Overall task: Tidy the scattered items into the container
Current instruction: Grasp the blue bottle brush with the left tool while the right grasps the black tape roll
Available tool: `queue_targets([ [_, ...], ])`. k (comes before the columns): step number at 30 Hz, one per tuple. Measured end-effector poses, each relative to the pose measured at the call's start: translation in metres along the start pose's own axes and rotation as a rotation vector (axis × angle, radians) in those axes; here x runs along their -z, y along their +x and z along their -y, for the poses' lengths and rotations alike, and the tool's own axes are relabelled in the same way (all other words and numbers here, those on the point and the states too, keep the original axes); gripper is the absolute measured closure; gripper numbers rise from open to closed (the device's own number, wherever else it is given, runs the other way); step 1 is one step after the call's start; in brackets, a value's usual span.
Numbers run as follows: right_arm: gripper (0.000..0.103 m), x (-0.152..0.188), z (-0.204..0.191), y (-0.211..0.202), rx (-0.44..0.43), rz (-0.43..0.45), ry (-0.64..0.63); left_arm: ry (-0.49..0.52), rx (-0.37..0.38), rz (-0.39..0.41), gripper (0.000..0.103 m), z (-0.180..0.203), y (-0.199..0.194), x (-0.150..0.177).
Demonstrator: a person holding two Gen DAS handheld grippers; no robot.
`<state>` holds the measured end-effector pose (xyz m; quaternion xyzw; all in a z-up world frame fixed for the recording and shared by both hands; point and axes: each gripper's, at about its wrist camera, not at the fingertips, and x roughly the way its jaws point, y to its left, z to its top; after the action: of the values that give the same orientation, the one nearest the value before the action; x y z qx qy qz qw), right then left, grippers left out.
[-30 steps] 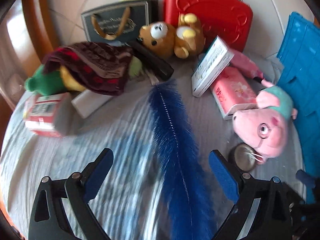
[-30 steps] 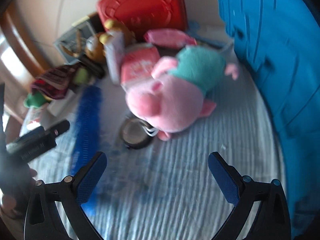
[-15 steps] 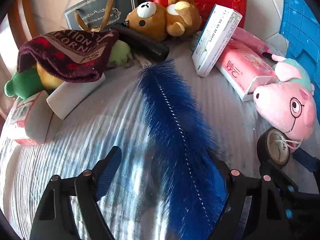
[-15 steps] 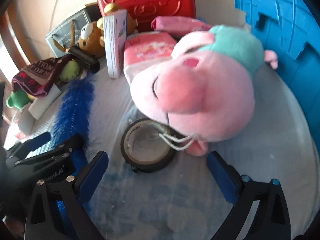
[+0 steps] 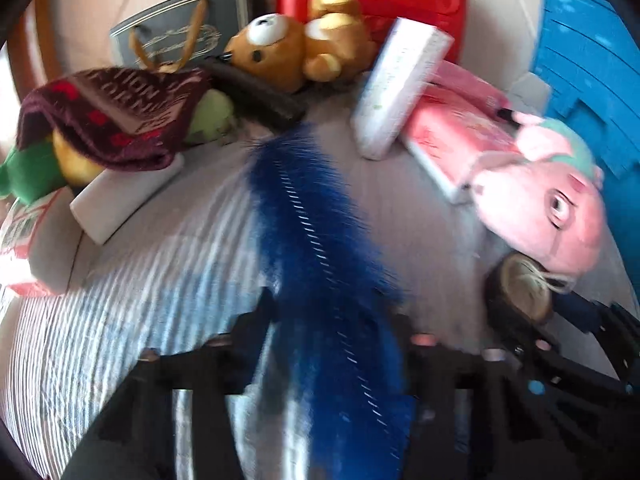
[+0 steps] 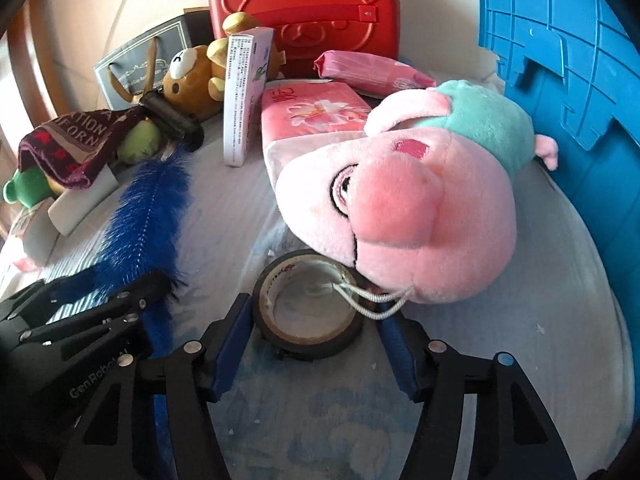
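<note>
- Jaws of left gripper (image 5: 332, 344) had just been closing and clenched the blue feather (image 5: 316, 248) near its lower end.
- Right gripper (image 6: 316, 344) jaws had just been closing around the tape roll (image 6: 310, 308); pads looked just shy of its sides, not yet gripping.
- Roll sat against the pig plush (image 6: 404, 216), whose cord (image 6: 368, 296) lay across its rim.
- Advice: finish closing squarely on the roll, lift clear of the cord, carry to the blue bin (image 6: 560, 60).

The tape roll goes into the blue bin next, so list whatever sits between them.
The pink pig plush lies between the tape roll and the blue bin, its head over the roll's far rim, its white cord trailing inside.
</note>
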<state>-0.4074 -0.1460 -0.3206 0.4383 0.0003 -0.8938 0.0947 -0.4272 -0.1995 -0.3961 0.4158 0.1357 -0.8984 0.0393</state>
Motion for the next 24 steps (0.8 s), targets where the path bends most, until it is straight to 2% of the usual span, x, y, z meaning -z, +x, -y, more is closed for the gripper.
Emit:
queue_targets([
  [1,0.047,0.002,-0.001,-0.003,-0.009,-0.004,-0.004,0.006,0.005,-0.005,0.079,0.000,-0.002,0.002],
  [3,0.047,0.008,-0.001,-0.008,-0.024,-0.014,-0.016,0.007,0.007,-0.014,0.083,-0.004,-0.003,0.005],
  [10,0.047,0.036,-0.005,-0.033,-0.155,-0.063,-0.003,-0.002,-0.005,-0.032,0.084,-0.029,-0.027,0.033],
  [14,0.047,0.051,-0.020,-0.044,-0.146,-0.072,-0.045,0.012,-0.013,-0.037,0.084,-0.034,-0.042,0.051],
  [17,0.044,0.057,-0.027,-0.046,-0.124,-0.067,-0.063,0.012,-0.013,-0.045,0.083,-0.035,-0.042,0.050],
  [18,0.042,0.057,-0.028,-0.046,-0.121,-0.064,-0.061,0.002,-0.009,-0.052,0.082,-0.036,-0.039,0.046],
  [22,0.042,0.057,-0.030,-0.045,-0.100,-0.053,-0.059,-0.040,-0.025,-0.101,0.056,-0.038,-0.019,0.029],
  [24,0.041,0.058,-0.031,-0.044,-0.086,-0.043,-0.063,-0.061,-0.017,-0.089,0.053,-0.039,-0.013,0.024],
])
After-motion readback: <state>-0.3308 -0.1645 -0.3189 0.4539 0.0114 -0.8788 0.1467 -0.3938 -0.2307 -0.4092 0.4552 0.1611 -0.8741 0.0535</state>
